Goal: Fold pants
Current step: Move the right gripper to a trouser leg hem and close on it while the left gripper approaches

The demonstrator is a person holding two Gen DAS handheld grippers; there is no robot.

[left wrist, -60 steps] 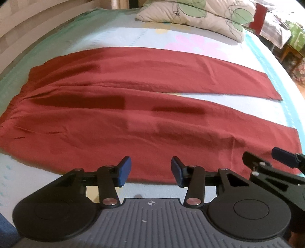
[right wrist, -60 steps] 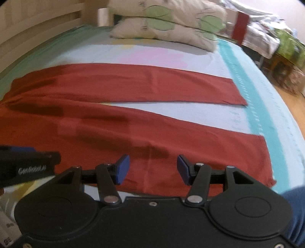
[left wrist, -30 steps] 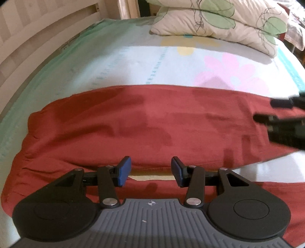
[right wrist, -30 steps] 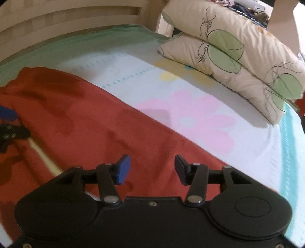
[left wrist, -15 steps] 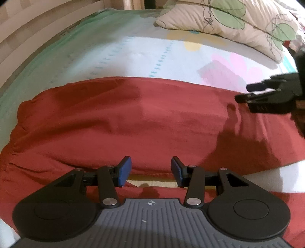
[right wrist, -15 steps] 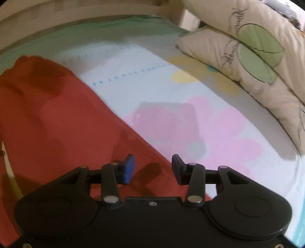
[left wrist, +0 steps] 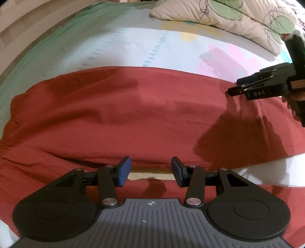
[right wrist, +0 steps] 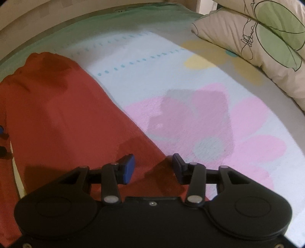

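Both tongs gape over red pants [left wrist: 118, 114] on bed [right wrist: 133, 53]: left tongs [left wrist: 150, 168] at crotch gap, right tongs [right wrist: 152, 167], just narrowing, at far edge.

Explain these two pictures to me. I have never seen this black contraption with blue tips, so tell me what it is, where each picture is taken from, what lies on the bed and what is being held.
There is no machine. A person holds a hand-held two-finger tool in each hand, and each carries a camera looking forward along its fingers. One picture comes from the left tool, the other from the right tool. The blue tips are the gripping pads.

On the bed lie red pants, spread flat, with pillows beyond them.

Nothing is held yet. The left tool is open over the gap between the two legs. The right tool, also seen from the side at the right edge of the left picture, is open too, its pads having just been closing a little, low over the far leg's outer edge, with that edge between them but not pinched.
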